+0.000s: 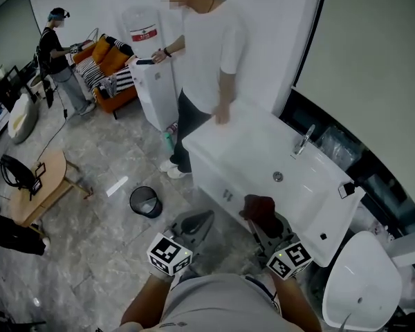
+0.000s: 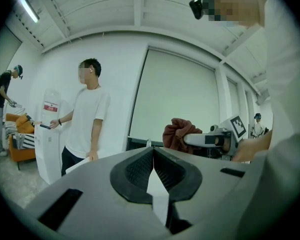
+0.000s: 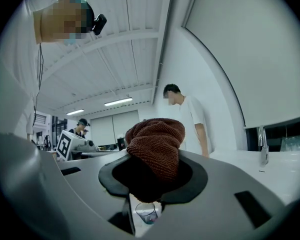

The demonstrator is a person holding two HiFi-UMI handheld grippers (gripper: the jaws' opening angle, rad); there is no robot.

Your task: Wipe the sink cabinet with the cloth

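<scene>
Partly buried cloth (image 3: 157, 143) in right tongs (image 3: 152, 176), left tongs (image 2: 153, 165) closed

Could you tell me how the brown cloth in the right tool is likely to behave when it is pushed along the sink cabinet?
The cloth bulges out of the right tool as a rounded wad, so it is probably soft and floppy. Its looped, towel-like weave suggests it should drag rather than slip on the glossy white sink cabinet.

The cloth (image 3: 156, 143) is showing a deep reddish brown against the white sink cabinet (image 1: 214, 159). Black-and-white square markers are patterning the grey left gripper (image 1: 207, 215) and right gripper (image 1: 263, 220). The floor (image 1: 104, 247) is showing veined pale grey.
</scene>
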